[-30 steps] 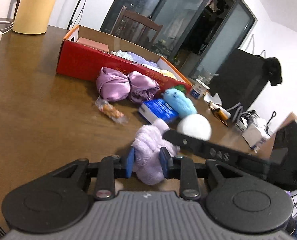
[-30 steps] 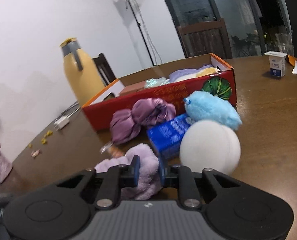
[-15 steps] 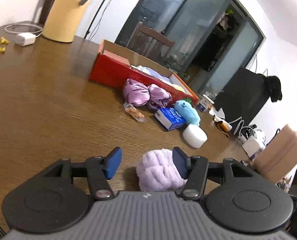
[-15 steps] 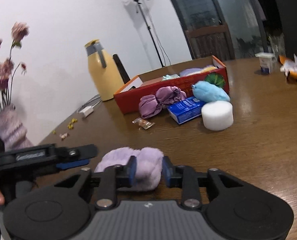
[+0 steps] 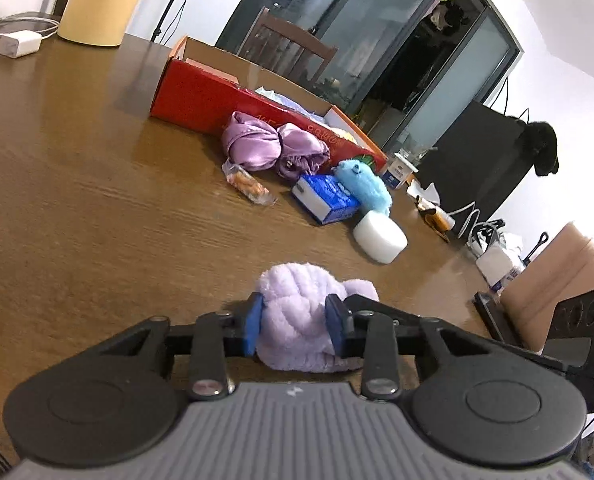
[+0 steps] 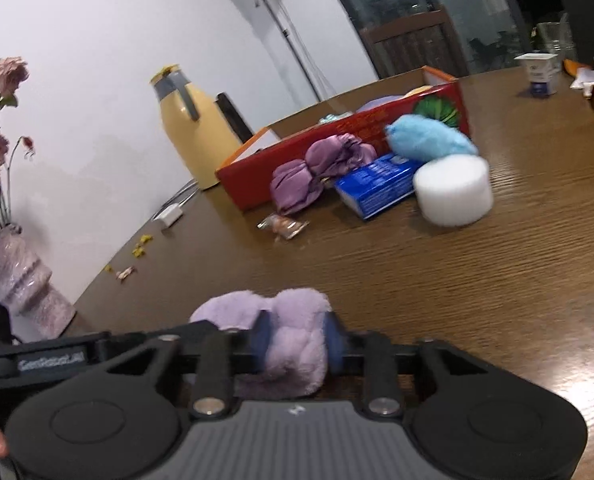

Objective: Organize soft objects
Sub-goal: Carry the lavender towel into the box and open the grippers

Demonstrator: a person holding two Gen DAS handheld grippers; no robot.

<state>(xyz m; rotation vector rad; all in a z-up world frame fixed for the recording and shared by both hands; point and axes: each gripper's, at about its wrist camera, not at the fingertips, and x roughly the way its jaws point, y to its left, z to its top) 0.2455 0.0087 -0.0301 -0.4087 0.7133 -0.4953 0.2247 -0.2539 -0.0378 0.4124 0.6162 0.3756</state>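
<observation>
Two claws on one item: left claw [image 5: 293, 322] and right claw [image 6: 297, 342] each closed onto the lilac plush cloth [image 5: 309, 312], pads pressing into its fluff from opposite ends, probably to fold or bundle it. Cloth sits on the worktop [image 5: 97, 220], well short of the red box [image 5: 225, 100]. Beside the red box, unsorted: purple satin bundle [image 5: 273, 146], blue plush toy [image 5: 363, 182], white foam roll [image 5: 379, 236], blue packet [image 5: 325, 198].
</observation>
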